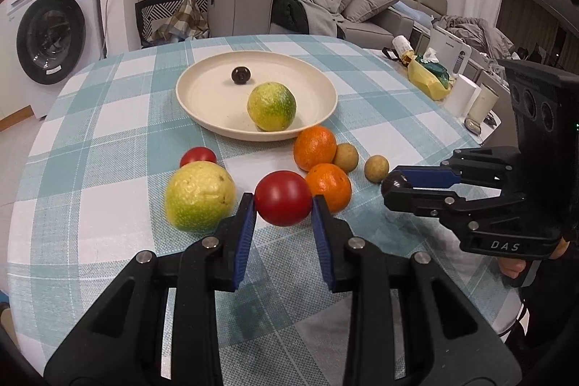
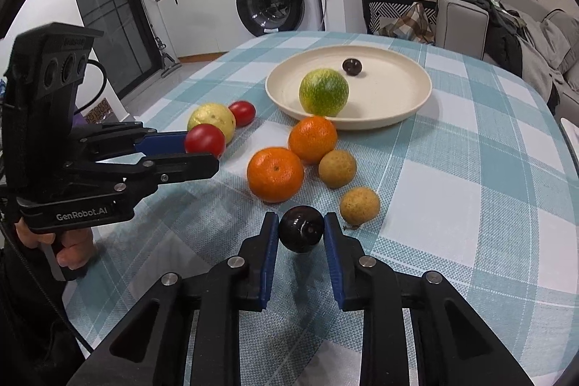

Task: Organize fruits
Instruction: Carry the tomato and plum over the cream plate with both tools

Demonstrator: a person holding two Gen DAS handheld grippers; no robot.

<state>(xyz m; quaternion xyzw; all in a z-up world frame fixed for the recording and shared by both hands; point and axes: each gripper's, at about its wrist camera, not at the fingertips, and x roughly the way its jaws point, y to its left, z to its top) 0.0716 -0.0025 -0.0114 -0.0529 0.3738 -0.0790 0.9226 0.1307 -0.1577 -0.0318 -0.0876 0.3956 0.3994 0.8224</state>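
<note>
Left hand-held gripper (image 1: 283,205) is clamped on a red tomato (image 1: 283,198) near the table's near edge, right hand-held gripper (image 2: 301,231) pinches a dark round fruit (image 2: 301,229) w/ jaws almost closed; both grabs done, next move calls for carrying each to the cream plate (image 1: 202,118) mid-table w/o bumping the oranges (image 1: 314,147).

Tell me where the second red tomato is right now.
In the left wrist view, the loose red tomato sits on the checked tablecloth, left of centre, touching the far side of the big yellow-green citrus.

A home: washing machine (image 1: 50,35) at ten o'clock, grey sofa (image 1: 362,2) with strewn clothes at one o'clock
</note>
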